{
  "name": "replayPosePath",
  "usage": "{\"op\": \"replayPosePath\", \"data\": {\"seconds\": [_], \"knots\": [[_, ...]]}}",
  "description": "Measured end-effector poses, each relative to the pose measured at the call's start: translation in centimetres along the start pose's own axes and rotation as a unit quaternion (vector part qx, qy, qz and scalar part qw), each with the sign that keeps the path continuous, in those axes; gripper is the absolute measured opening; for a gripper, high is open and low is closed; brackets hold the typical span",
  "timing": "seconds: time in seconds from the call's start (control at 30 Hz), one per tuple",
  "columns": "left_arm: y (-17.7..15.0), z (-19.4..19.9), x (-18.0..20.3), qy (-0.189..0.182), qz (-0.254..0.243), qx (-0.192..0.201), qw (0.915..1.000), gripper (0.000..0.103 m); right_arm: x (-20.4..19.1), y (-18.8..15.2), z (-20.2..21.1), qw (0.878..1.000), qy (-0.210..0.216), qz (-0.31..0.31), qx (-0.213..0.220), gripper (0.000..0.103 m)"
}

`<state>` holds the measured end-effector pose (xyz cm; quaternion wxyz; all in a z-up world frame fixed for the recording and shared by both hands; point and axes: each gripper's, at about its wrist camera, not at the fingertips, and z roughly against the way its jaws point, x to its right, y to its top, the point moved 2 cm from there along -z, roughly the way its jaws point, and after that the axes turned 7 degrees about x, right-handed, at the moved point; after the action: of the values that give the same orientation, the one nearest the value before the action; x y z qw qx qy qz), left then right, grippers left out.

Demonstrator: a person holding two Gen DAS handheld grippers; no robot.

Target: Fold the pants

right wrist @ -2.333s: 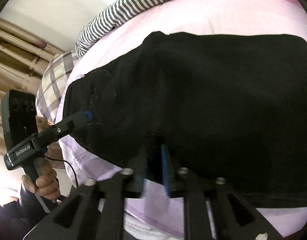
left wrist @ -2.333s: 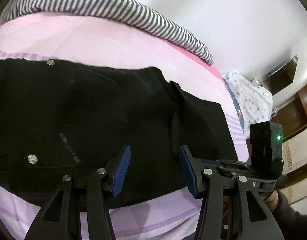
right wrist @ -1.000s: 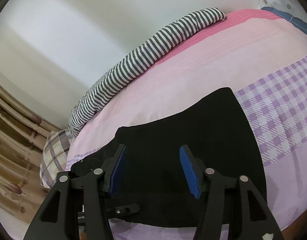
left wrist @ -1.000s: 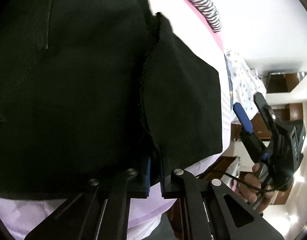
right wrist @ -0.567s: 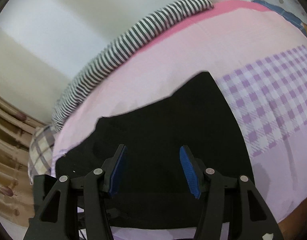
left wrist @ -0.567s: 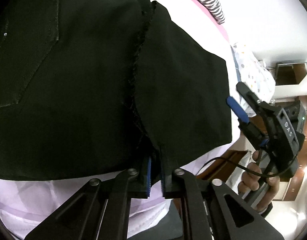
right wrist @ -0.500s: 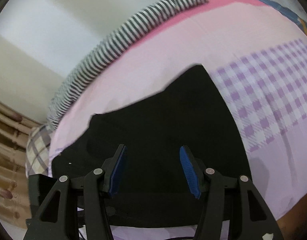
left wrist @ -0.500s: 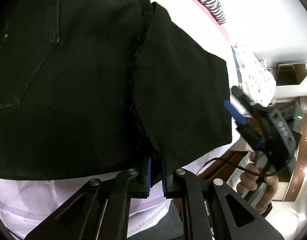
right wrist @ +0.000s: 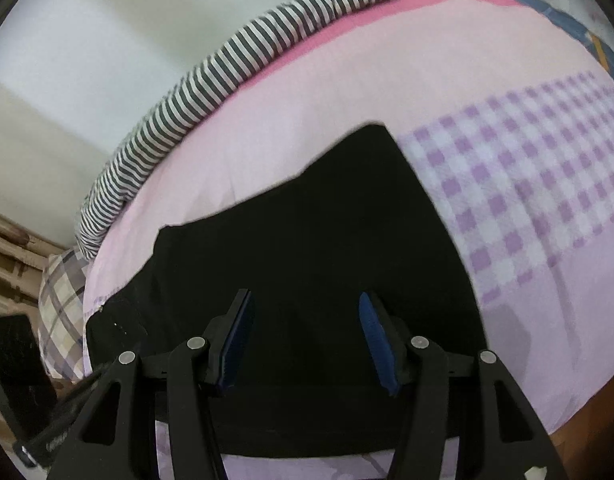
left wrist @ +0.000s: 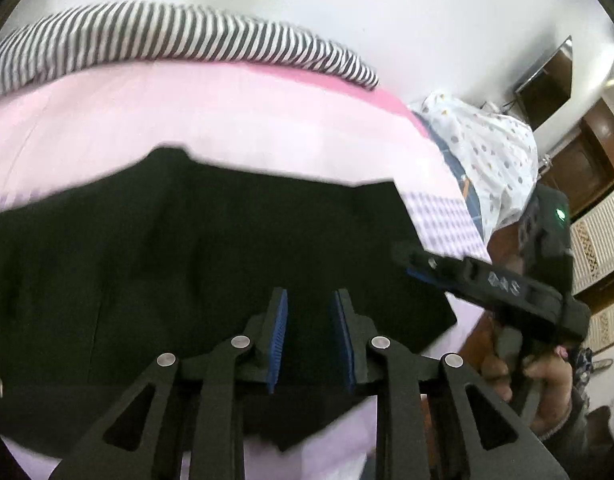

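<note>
The black pants (left wrist: 195, 248) lie folded flat on the pink bed sheet (left wrist: 187, 116); they also show in the right wrist view (right wrist: 307, 248). My left gripper (left wrist: 311, 312) hovers over their near edge, its blue-padded jaws parted with nothing between them. My right gripper (right wrist: 305, 320) is wide open and empty above the pants' near edge. The right gripper's body also shows at the right of the left wrist view (left wrist: 499, 280), held in a hand just off the pants' right edge.
A striped black-and-white bolster (left wrist: 179, 36) lies along the far side of the bed by the wall. A dotted white cloth (left wrist: 483, 148) lies at the right. A plaid pillow (right wrist: 61, 304) sits at the left end. The sheet has a purple check patch (right wrist: 519, 200).
My left gripper has let go of the pants fabric and opened, and it has drawn back and tilted up. The pants now lie flat. The right gripper stays open.
</note>
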<state>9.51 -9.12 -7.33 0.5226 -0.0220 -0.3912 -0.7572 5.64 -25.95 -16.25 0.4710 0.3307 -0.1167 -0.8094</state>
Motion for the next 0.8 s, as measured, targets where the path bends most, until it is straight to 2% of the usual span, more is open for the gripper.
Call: {"op": "replayPosePath", "data": {"seconds": [0.2, 0.27, 0.37, 0.47, 0.63, 0.8], "knots": [[2.2, -4.1, -3.6, 0.026, 0.034, -0.020, 0.9989, 0.025, 0.4, 3.1, -0.6, 0.999, -0.005, 0.023, 0.023, 0.053], [2.5, -5.3, -4.1, 0.023, 0.049, -0.026, 0.9982, 0.025, 0.5, 4.2, -1.3, 0.999, -0.013, 0.037, 0.028, 0.053], [2.6, -6.4, -5.0, 0.017, 0.064, -0.034, 0.9972, 0.025, 0.8, 5.4, -3.0, 0.998, -0.032, 0.048, 0.021, 0.051], [2.6, -6.6, -5.1, 0.018, 0.055, -0.031, 0.9978, 0.025, 1.3, 6.1, -4.5, 0.998, -0.038, 0.039, 0.011, 0.051], [2.1, -5.9, -4.4, 0.033, 0.031, -0.038, 0.9983, 0.025, 0.9, 5.5, -3.9, 0.997, -0.045, 0.056, 0.006, 0.049], [0.1, -4.2, -4.1, 0.046, 0.008, -0.044, 0.9979, 0.028, 1.7, 2.8, -2.0, 0.998, -0.037, 0.047, -0.014, 0.049]]}}
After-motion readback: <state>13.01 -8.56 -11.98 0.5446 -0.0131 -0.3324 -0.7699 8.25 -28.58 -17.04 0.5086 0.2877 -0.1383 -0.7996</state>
